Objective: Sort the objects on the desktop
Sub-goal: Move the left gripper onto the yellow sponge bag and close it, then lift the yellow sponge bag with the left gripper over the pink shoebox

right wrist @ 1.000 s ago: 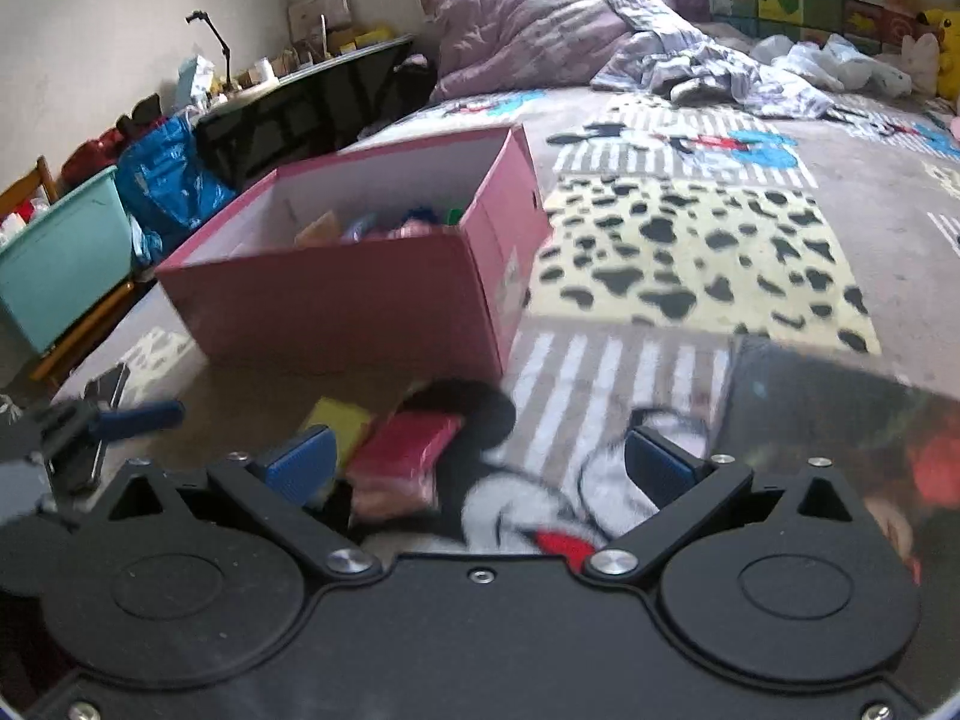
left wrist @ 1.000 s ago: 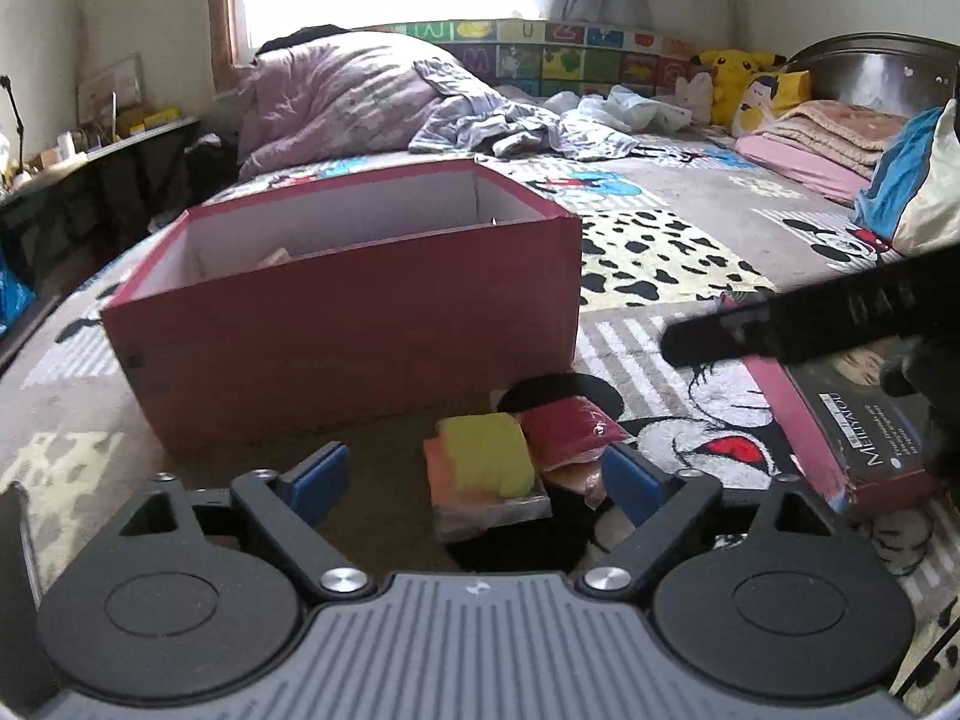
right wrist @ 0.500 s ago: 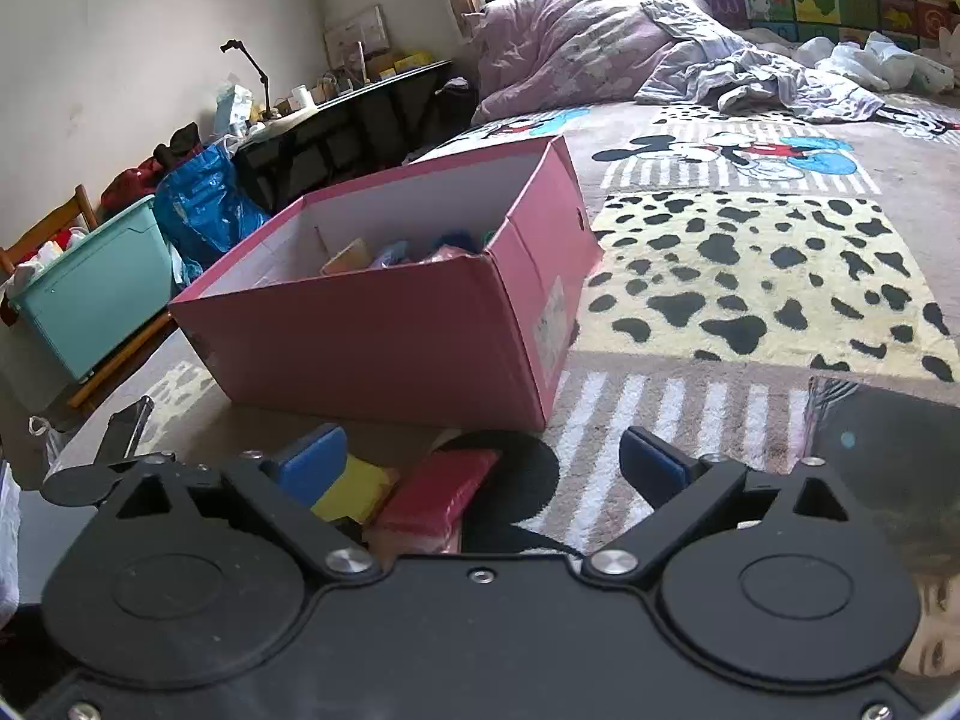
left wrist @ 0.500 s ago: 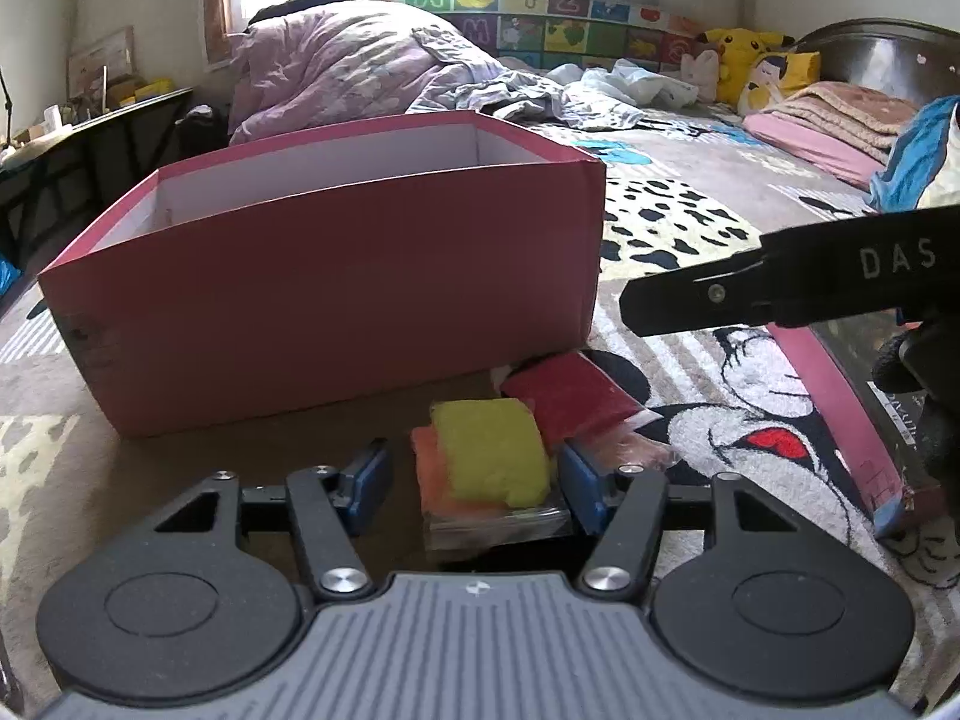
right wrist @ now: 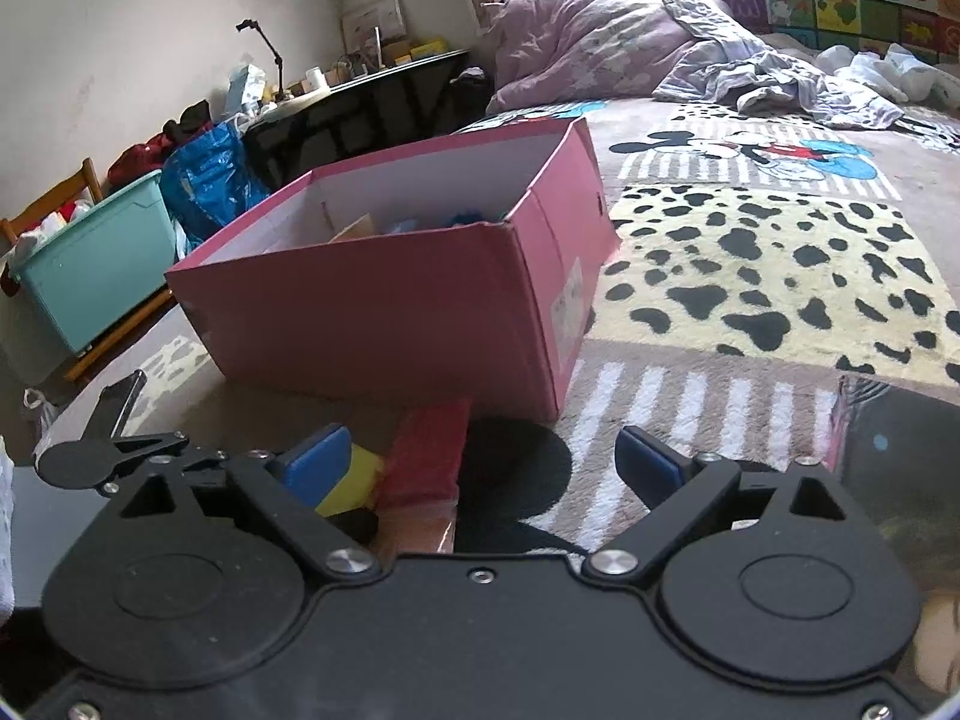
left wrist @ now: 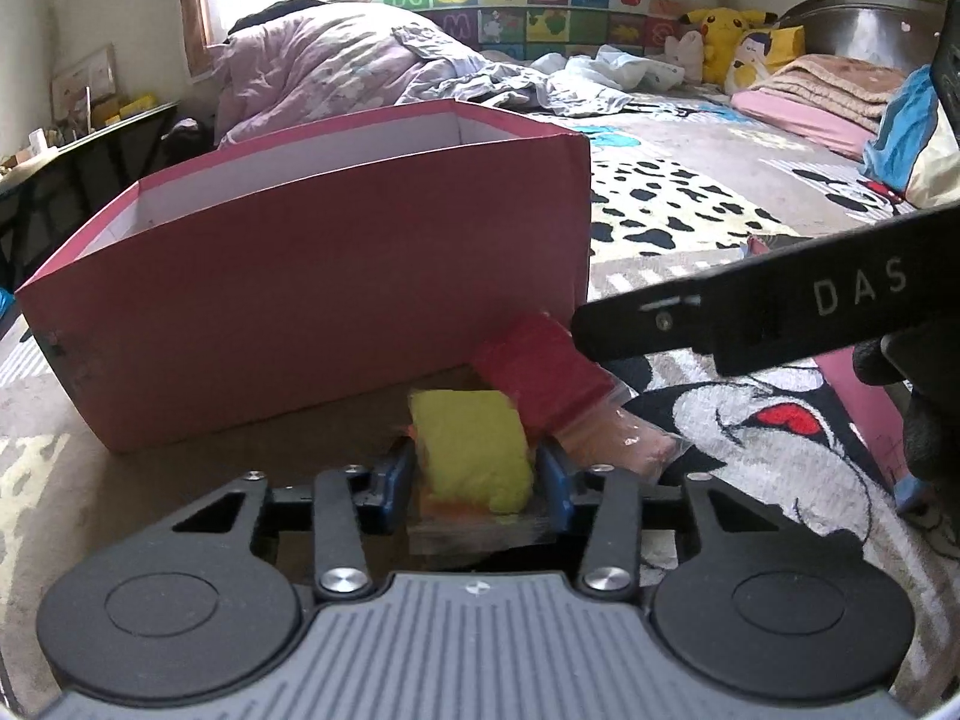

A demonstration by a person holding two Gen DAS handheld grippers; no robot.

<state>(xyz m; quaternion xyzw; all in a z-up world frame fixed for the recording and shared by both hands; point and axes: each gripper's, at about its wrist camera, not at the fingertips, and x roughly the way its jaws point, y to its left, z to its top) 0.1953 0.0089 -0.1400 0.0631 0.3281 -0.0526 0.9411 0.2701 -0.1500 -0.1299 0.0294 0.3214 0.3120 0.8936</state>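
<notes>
My left gripper [left wrist: 474, 469] is shut on a yellow and orange packet [left wrist: 471, 450] that lies on the patterned blanket in front of a pink cardboard box [left wrist: 312, 300]. A red packet [left wrist: 540, 369] leans against the yellow one on its right. One black finger of the right gripper [left wrist: 660, 324] reaches in over the red packet. In the right wrist view my right gripper [right wrist: 480, 450] stands open above the blanket. The red packet [right wrist: 429, 456] lies just inside its left finger, with the yellow packet [right wrist: 351, 483] behind that finger. Several small items show inside the box [right wrist: 390, 306].
A dark book [right wrist: 888, 450] lies on the blanket to the right. A gloved hand [left wrist: 930, 420] holds the right tool. A teal bin [right wrist: 90, 276], a blue bag [right wrist: 204, 180] and a black desk [right wrist: 360, 102] stand left of the bed. A quilt [left wrist: 324, 66] is heaped behind the box.
The left jaws have come together on the yellow packet while the gripper sank closer to it. The right gripper has dropped lower and nearer the red packet.
</notes>
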